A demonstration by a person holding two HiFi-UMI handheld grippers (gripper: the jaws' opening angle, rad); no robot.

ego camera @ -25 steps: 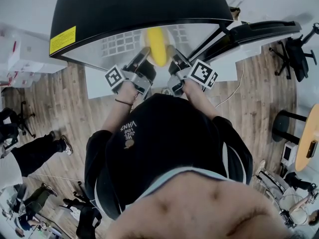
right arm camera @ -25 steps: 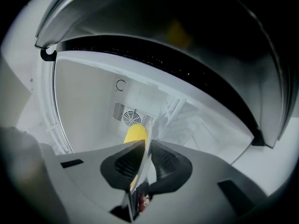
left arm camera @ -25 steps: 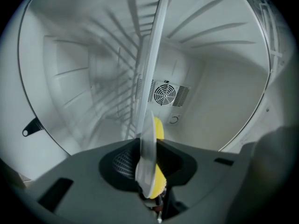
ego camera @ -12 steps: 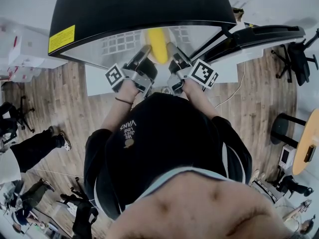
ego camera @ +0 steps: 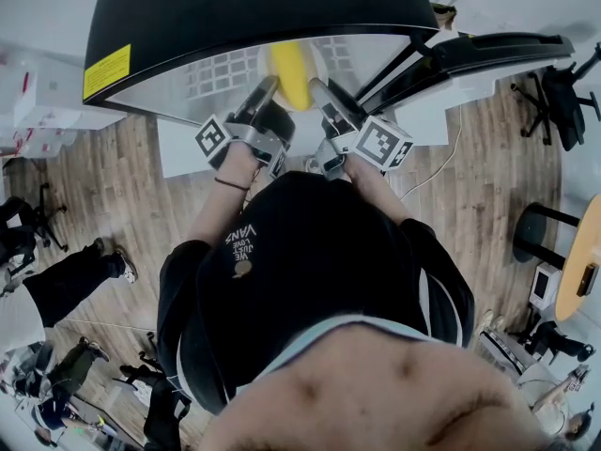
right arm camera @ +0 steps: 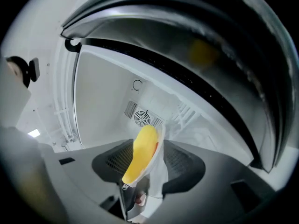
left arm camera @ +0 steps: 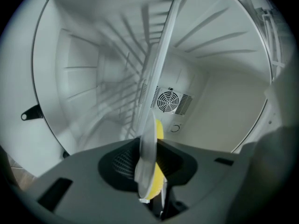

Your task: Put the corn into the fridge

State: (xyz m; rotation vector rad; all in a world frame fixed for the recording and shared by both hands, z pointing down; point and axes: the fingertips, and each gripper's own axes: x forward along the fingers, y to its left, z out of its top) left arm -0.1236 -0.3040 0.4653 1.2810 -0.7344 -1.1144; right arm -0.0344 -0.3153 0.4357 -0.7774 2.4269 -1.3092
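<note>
A yellow corn cob [ego camera: 289,71] lies on a white plate [ego camera: 320,64] held level just inside the open fridge [ego camera: 225,78]. My left gripper [ego camera: 268,97] holds the plate's left rim; in the left gripper view the plate [left arm camera: 148,139] runs edge-on between the pads, with the corn [left arm camera: 159,130] behind it, and the left gripper [left arm camera: 149,171] is shut on the rim. My right gripper [ego camera: 321,97] is at the right rim. There the corn [right arm camera: 142,153] and plate [right arm camera: 159,171] lie between the jaws of the right gripper [right arm camera: 148,167], which are opening and stand apart from the rim.
The fridge has a black top [ego camera: 254,7] and its door [ego camera: 498,54] hangs open to the right. Inside are white walls, ribbed shelf rails and a round fan vent [left arm camera: 168,100] at the back. People [ego camera: 66,280], office chairs [ego camera: 563,101] and a round table [ego camera: 582,261] stand on the wooden floor.
The right gripper's jaws have spread away from the plate's rim and its wrist has rolled a little. The left gripper still grips the plate, and both hands stay about where they were.
</note>
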